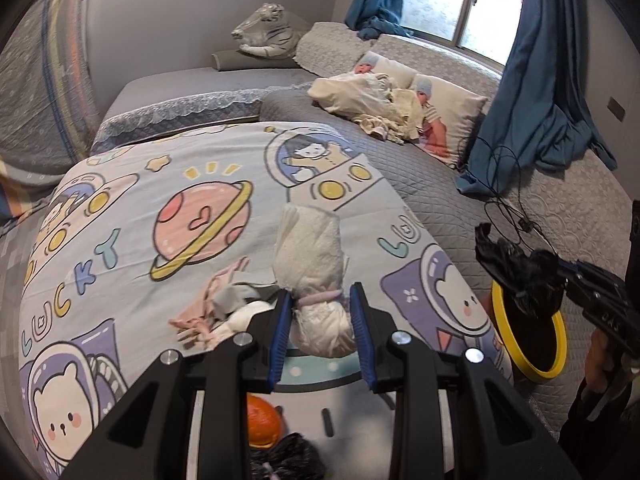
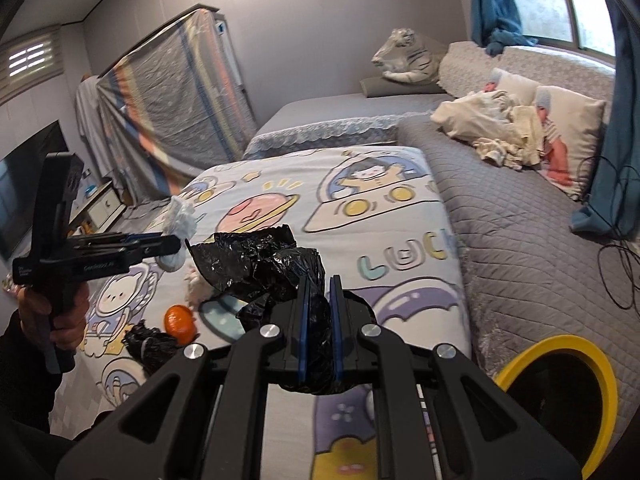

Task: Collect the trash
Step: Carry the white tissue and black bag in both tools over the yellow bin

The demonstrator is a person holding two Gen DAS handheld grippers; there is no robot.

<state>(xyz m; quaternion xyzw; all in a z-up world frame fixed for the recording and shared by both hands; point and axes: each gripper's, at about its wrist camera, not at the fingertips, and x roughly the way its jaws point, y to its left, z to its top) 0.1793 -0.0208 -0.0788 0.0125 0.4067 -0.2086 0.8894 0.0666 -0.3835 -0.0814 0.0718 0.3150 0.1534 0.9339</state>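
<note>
My left gripper [image 1: 322,300] is shut on a rolled white diaper [image 1: 310,256], lifted over the cartoon-print blanket [image 1: 140,184]; the same gripper [image 2: 178,242] shows at the left of the right wrist view, with the diaper [image 2: 182,218] at its tip. My right gripper [image 2: 319,284] is shut on a crumpled black plastic bag [image 2: 260,260]; at the right edge of the left wrist view that gripper [image 1: 560,280] holds the bag [image 1: 516,268] above the yellow-rimmed bin [image 1: 556,356]. On the blanket lie an orange peel [image 2: 180,322], a small black bundle [image 2: 152,346] and pink and white scraps [image 1: 208,312].
The yellow-rimmed bin [image 2: 600,376] stands at the bed's corner beside a grey quilt [image 2: 520,248]. Pillows and crumpled cloths [image 2: 500,128] lie farther back, a plush tiger [image 2: 408,56] by the wall. Black cables [image 1: 504,184] trail under the blue curtain [image 1: 536,80].
</note>
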